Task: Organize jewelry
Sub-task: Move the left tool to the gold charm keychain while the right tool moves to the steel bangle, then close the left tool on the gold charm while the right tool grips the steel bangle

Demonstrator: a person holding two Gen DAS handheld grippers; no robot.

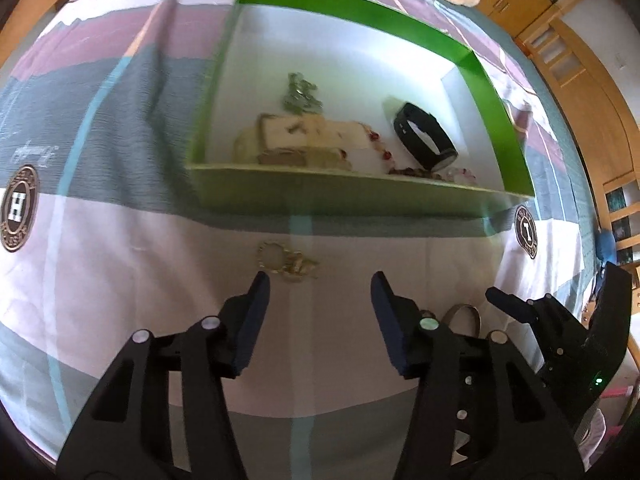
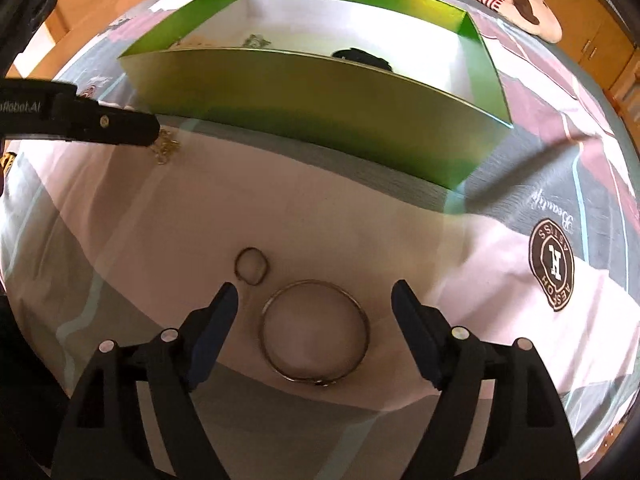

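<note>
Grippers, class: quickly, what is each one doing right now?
Left gripper: open, empty, near the gold chain.
Right gripper: open, empty, over the bangle.

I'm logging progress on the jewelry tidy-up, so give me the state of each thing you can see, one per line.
Green box: open, no lid on.
Black wristband: in the box.
Silver chain: in the box.
Gold chain: on the bedsheet, outside the box.
Large bangle: flat on the bedsheet, not gripped.
Small ring: on the bedsheet.
Left tool: open, empty.
Right tool: open, astride the bangle.
</note>
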